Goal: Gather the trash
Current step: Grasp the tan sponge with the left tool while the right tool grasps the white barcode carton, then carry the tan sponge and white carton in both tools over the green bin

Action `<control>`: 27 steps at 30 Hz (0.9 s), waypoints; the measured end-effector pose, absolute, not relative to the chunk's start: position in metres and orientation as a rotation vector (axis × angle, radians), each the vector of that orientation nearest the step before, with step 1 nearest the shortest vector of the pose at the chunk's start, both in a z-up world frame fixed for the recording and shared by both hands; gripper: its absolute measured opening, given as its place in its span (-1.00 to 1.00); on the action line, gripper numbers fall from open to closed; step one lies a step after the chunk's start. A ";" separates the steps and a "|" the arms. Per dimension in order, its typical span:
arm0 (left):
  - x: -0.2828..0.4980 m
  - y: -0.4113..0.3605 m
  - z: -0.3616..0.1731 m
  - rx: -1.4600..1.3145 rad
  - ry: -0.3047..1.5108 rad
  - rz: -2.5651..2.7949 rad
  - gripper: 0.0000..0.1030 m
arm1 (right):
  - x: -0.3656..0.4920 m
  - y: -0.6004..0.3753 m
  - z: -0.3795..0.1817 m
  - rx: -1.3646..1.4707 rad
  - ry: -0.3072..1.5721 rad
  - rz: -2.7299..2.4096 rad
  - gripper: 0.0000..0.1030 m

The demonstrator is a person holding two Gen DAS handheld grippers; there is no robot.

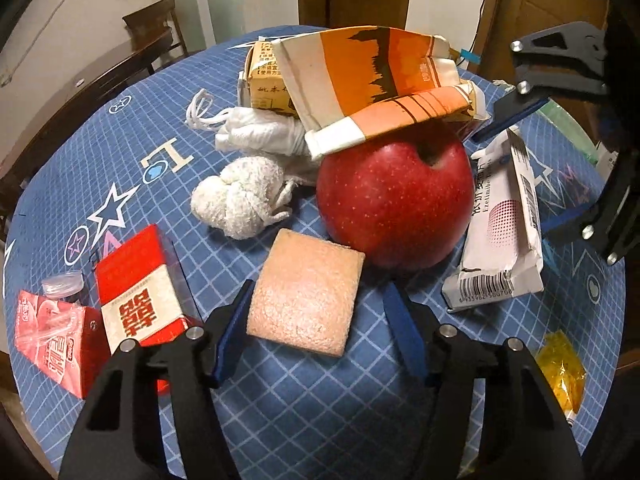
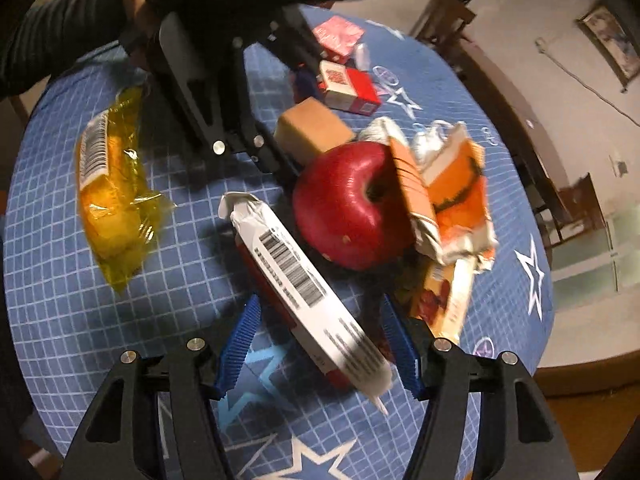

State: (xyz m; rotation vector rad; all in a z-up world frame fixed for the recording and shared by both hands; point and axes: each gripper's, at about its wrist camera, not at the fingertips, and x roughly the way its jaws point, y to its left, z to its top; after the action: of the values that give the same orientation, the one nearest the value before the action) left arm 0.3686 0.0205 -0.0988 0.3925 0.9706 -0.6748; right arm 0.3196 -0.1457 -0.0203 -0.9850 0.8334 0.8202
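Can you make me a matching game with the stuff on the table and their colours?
Things:
1. apple
2. sponge
3. crumpled tissue
4. plastic wrapper

Colours:
A. white
B. yellow
C. red
D. pinkish tan

Pairs: 1-C, 2-D, 3-A, 4-B

Blue tabletop cloth with white grid and stars; red apple; orange-and-white carton; yellow wrapper.
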 end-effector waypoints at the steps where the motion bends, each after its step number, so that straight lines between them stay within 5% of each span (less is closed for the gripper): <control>1: 0.369 0.020 -0.099 0.393 0.970 -0.677 0.17 | 0.322 -0.144 -0.021 -0.982 0.837 0.826 0.20; 6: 0.367 0.018 -0.099 0.390 0.960 -0.676 0.02 | 0.328 -0.124 -0.036 -0.969 0.865 0.828 -0.04; 8: 0.362 0.016 -0.099 0.387 0.950 -0.661 -0.12 | 0.330 -0.122 -0.040 -0.945 0.869 0.819 -0.37; 10: 0.356 0.019 -0.099 0.371 0.945 -0.636 -0.26 | 0.329 -0.122 -0.038 -0.917 0.851 0.792 -0.40; 27: 0.292 0.004 -0.094 0.388 0.911 -0.697 -0.28 | 0.260 -0.158 -0.021 -0.692 0.802 0.677 -0.50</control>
State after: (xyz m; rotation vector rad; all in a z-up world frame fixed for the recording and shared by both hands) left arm 0.2924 0.0038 -0.0943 0.3883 0.9113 -0.6966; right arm 0.2596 -0.1585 -0.0208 -0.6920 0.8024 0.6768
